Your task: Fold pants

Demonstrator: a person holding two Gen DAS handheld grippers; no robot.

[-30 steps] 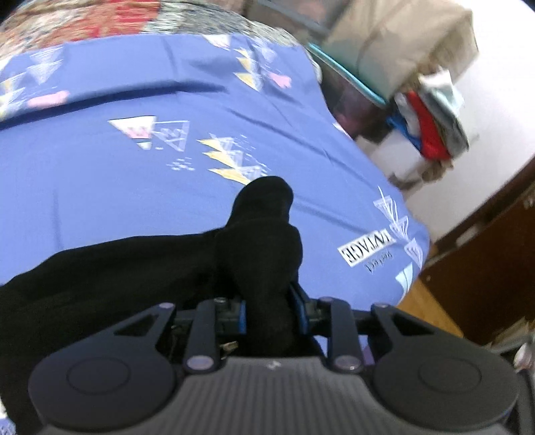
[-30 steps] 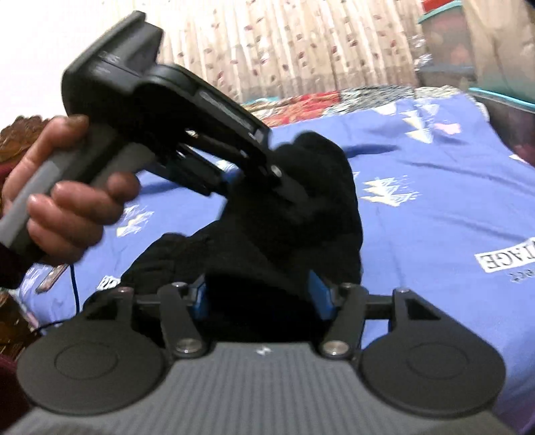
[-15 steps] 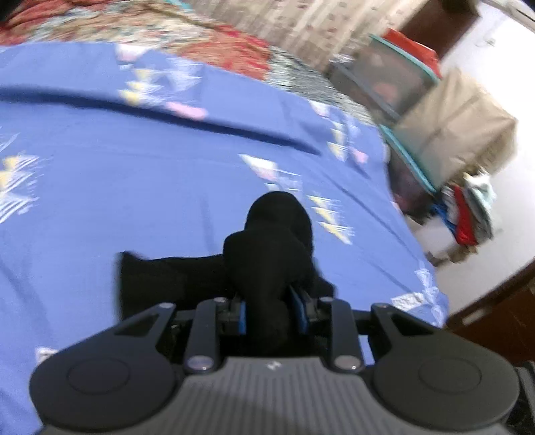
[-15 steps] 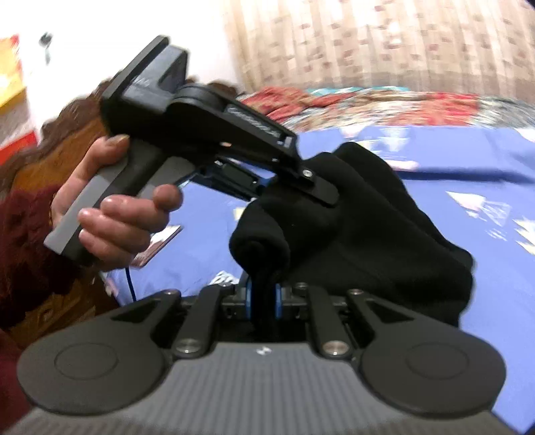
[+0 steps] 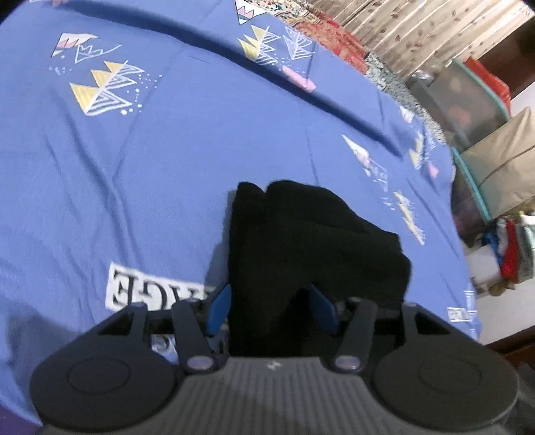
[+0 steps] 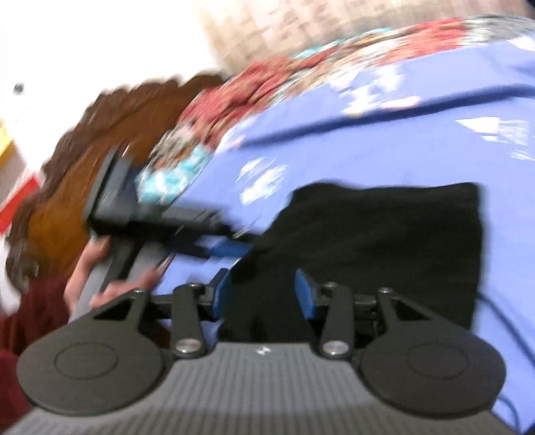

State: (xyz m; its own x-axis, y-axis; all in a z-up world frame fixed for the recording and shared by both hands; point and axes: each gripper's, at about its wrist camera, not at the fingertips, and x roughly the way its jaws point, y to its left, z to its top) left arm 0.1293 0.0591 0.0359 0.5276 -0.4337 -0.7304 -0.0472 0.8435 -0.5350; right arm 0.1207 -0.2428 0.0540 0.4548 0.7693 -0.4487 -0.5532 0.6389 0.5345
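Blue patterned bedsheet point(image 5: 160, 174) under my folded black fabric pants point(image 5: 311, 241).
Both my left gripper point(image 5: 272, 306) and right gripper point(image 6: 264, 294) have just been opening, pants loose between the parted jaws.

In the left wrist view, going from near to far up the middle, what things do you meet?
left gripper, open with the cloth between its fingers → black pants lying folded → blue bedsheet with triangle prints → red patterned blanket → curtain.

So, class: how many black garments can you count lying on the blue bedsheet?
1. The black pants lie bunched on the blue bedsheet, directly ahead of both grippers; the right wrist view shows the same pants. Folds may hide more.
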